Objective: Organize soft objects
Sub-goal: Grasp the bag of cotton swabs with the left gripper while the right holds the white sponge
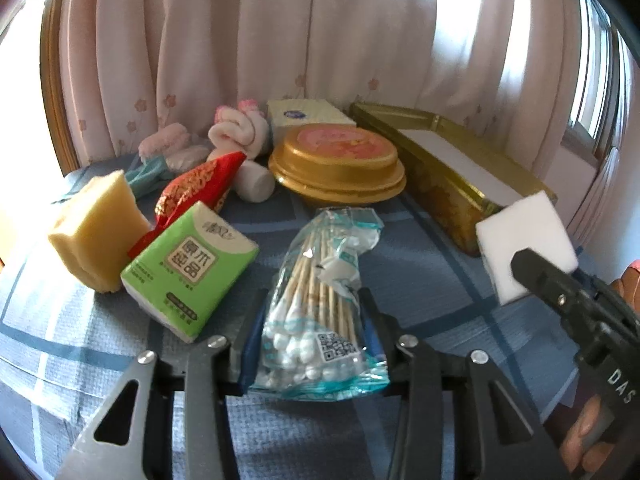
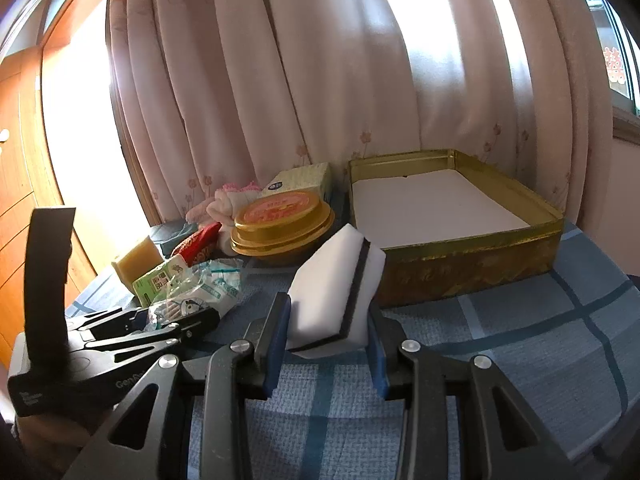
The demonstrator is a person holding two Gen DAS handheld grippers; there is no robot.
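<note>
My left gripper [image 1: 310, 312] is shut on a clear bag of cotton swabs [image 1: 320, 312], seen from the side in the right wrist view [image 2: 188, 296]. My right gripper [image 2: 326, 320] is shut on a white sponge with a dark middle layer [image 2: 336, 288], held above the blue checked cloth; the sponge also shows in the left wrist view [image 1: 528, 240]. The open gold tin [image 2: 472, 264] with a white liner stands just beyond the sponge, to the right. A yellow sponge [image 1: 96, 228], a green tissue pack [image 1: 188, 268] and rolled pink-white towels [image 1: 240, 132] lie to the left.
A round gold lidded container [image 1: 336, 164] sits mid-table, with a cream tissue box [image 1: 308, 114] behind it. A red patterned pouch [image 1: 196, 188] and a white roll [image 1: 256, 182] lie among the soft items. Pink curtains hang close behind the table.
</note>
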